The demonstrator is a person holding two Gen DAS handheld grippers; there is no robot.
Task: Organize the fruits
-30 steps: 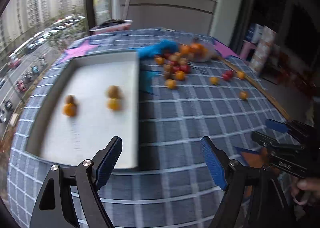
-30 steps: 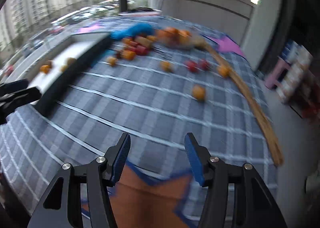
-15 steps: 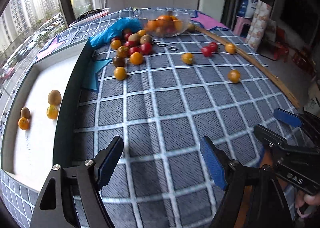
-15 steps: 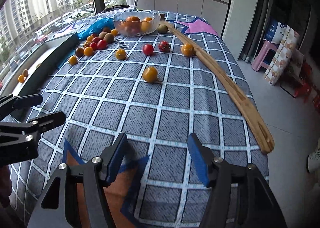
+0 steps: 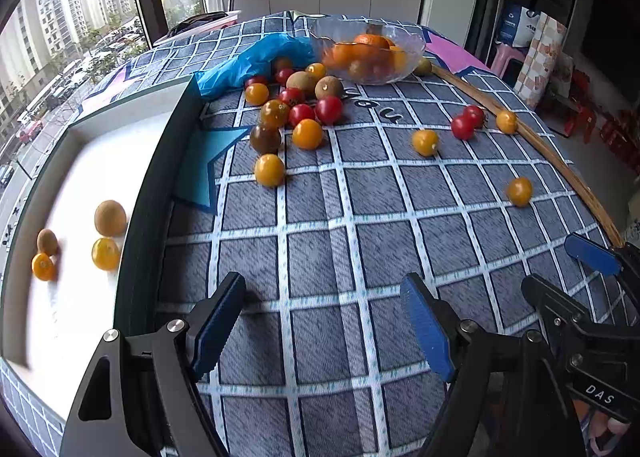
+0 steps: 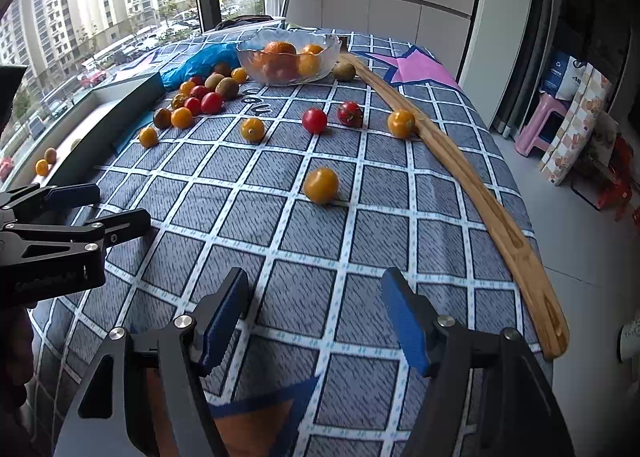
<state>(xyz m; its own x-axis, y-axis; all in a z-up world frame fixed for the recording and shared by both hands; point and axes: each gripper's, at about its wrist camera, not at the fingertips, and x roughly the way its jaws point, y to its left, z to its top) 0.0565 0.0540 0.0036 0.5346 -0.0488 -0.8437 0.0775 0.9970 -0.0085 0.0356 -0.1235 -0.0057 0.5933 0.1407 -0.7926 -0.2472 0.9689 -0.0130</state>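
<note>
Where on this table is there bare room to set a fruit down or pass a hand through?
Bare cloth lies between both open grippers, left and right, and the lone yellow tomato. Most of the white tray is bare. It is crowded around the fruit pile by the glass bowl.

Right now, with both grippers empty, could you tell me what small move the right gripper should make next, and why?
Probably ease the open right gripper forward toward the lone yellow tomato: it is the nearest loose fruit and sits almost straight ahead of it, apart from the others.
</note>
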